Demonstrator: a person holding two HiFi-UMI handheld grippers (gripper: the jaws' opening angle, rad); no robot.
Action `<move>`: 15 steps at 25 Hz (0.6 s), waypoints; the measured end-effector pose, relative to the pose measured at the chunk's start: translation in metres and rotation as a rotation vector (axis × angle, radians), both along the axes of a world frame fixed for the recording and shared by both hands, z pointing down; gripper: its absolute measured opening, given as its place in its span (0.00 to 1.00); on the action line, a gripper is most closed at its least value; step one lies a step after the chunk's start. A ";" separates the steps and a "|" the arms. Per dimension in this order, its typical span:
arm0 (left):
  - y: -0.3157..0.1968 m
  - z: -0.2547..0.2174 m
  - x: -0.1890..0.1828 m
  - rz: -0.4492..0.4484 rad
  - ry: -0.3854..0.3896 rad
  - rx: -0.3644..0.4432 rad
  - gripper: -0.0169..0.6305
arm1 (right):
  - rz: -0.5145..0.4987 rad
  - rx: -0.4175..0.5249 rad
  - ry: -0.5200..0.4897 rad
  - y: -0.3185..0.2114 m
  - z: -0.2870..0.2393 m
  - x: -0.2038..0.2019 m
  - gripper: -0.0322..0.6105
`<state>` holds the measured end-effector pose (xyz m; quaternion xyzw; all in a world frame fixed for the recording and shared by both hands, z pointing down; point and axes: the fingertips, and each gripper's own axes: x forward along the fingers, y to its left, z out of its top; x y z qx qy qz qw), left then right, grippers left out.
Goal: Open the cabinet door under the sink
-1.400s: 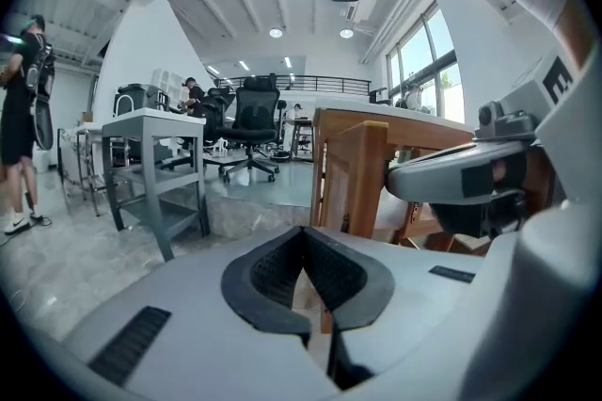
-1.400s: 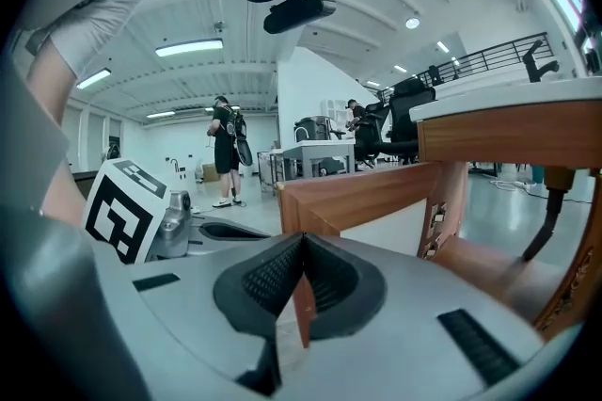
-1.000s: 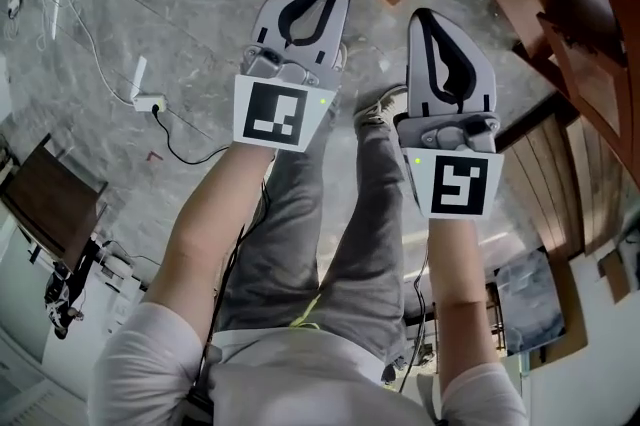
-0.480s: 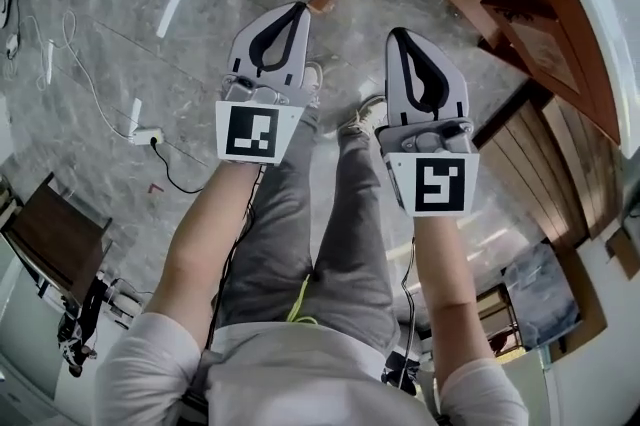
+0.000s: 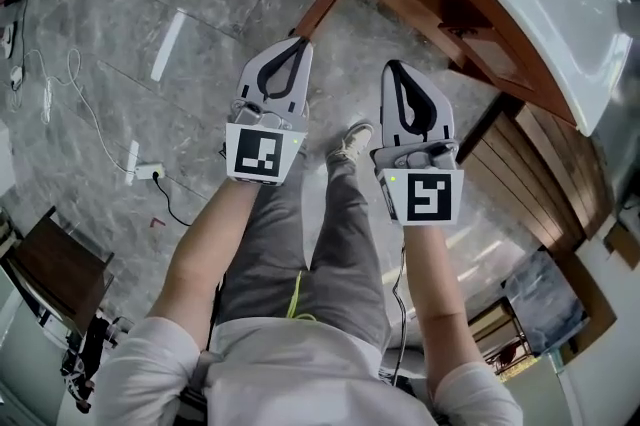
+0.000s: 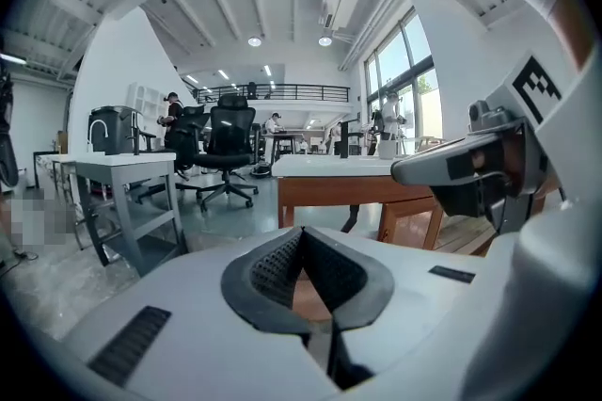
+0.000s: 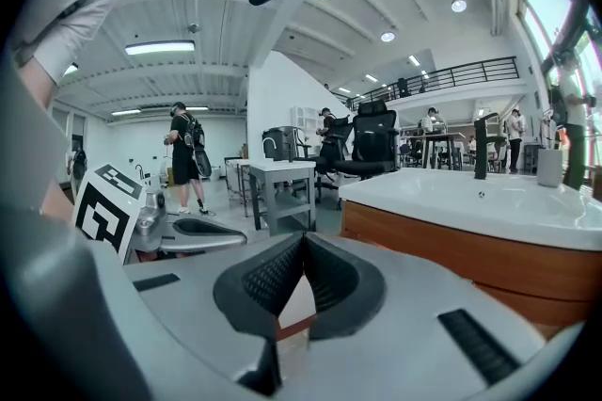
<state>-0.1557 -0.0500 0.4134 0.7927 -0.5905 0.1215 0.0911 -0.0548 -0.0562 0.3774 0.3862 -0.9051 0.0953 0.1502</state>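
- Jaws on my left gripper meet at their tips, with nothing between them.
- Jaws on my right gripper are also pressed together and empty.
- Both pairs hang side by side over the grey floor, touching nothing.
- Ahead of my right jaws and off to their right stands the wooden cabinet under the white sink.
- From my left jaws, that cabinet lies straight ahead, well apart.
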 end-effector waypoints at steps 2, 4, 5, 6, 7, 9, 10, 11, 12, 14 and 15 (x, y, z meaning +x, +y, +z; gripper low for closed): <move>-0.003 -0.009 0.014 0.027 0.004 0.007 0.05 | 0.017 0.009 0.000 -0.004 -0.008 0.007 0.10; -0.006 -0.015 0.029 0.055 0.005 0.001 0.05 | 0.040 0.016 -0.005 -0.008 -0.016 0.017 0.10; -0.008 -0.019 0.036 0.069 0.008 0.003 0.05 | 0.053 0.019 -0.008 -0.009 -0.021 0.023 0.10; -0.009 -0.024 0.042 0.083 0.011 0.005 0.05 | 0.066 0.021 -0.011 -0.010 -0.025 0.028 0.10; -0.009 -0.028 0.047 0.097 0.012 0.005 0.05 | 0.080 0.022 -0.014 -0.010 -0.030 0.033 0.10; -0.009 -0.036 0.056 0.125 0.005 0.005 0.05 | 0.103 0.026 -0.019 -0.008 -0.038 0.043 0.10; -0.011 -0.040 0.060 0.136 0.005 0.009 0.05 | 0.112 0.028 -0.020 -0.008 -0.042 0.048 0.10; -0.012 -0.046 0.065 0.150 0.005 0.017 0.05 | 0.119 0.028 -0.021 -0.006 -0.045 0.055 0.10; -0.013 -0.051 0.071 0.167 0.004 0.027 0.05 | 0.125 0.025 -0.020 -0.004 -0.048 0.061 0.10; -0.014 -0.062 0.083 0.194 0.008 0.035 0.05 | 0.140 0.020 -0.018 0.003 -0.055 0.075 0.10; -0.015 -0.068 0.089 0.205 0.012 0.037 0.05 | 0.152 0.021 -0.017 0.005 -0.060 0.082 0.10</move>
